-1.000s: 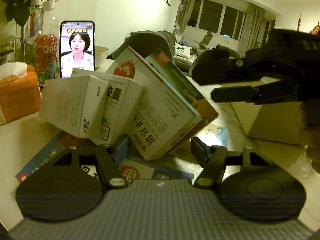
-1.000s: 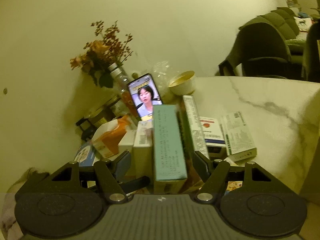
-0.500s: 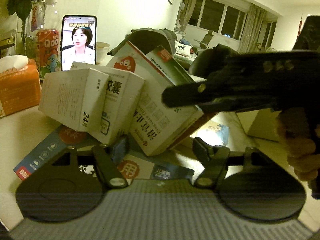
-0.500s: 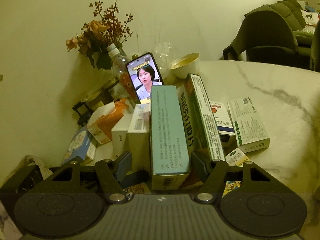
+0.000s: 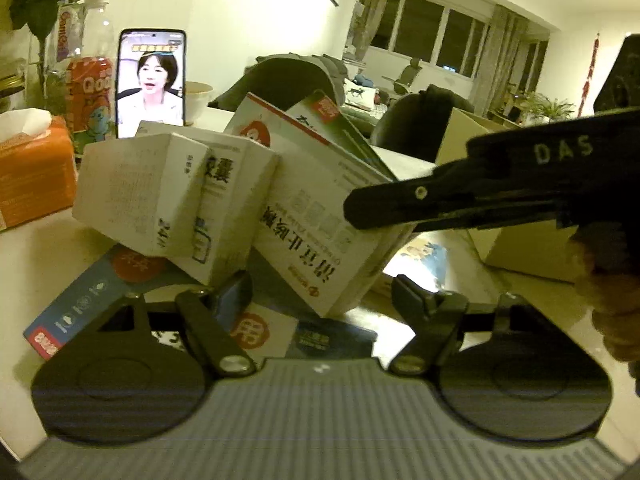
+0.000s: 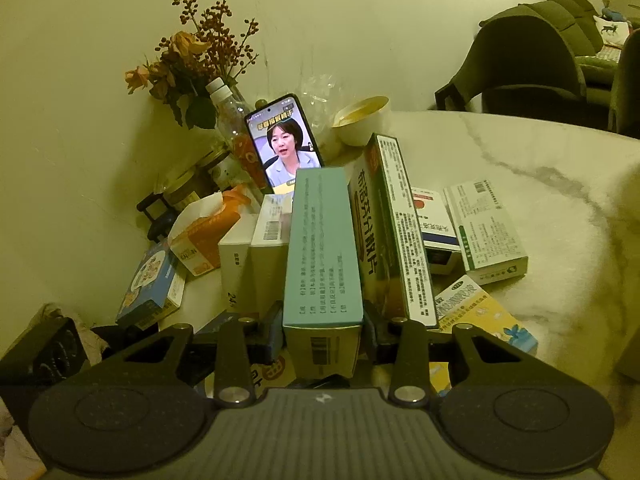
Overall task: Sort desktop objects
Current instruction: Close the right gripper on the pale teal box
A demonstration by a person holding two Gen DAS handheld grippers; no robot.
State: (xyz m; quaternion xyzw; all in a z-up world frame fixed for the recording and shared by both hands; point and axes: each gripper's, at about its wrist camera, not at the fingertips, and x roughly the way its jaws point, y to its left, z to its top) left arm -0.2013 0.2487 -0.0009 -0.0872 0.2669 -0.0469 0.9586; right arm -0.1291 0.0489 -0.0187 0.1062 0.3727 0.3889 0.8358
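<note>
Several medicine boxes stand leaning together on the marble table (image 6: 540,152). In the right wrist view my right gripper (image 6: 323,332) has a tall teal box (image 6: 324,248) between its closing jaws, and both pads touch the box's sides. A green and white box (image 6: 388,232) leans against it on the right, with white boxes (image 6: 256,256) on the left. In the left wrist view the right gripper (image 5: 400,210) reaches in from the right across a large white printed box (image 5: 312,232). My left gripper (image 5: 322,294) is opening, and that box's lower corner sits between its pads untouched.
A lit phone (image 6: 284,144), a bowl (image 6: 360,120), bottles and dried flowers (image 6: 200,52) stand at the back. An orange tissue box (image 5: 32,172) is on the left. Flat boxes (image 6: 484,232) lie on the right, a blue one (image 6: 150,280) on the left. A cardboard box (image 5: 520,240) stands behind the right gripper.
The right gripper came in from the right over the boxes and its jaws narrowed onto the teal box. The left gripper's jaws spread a little wider.
</note>
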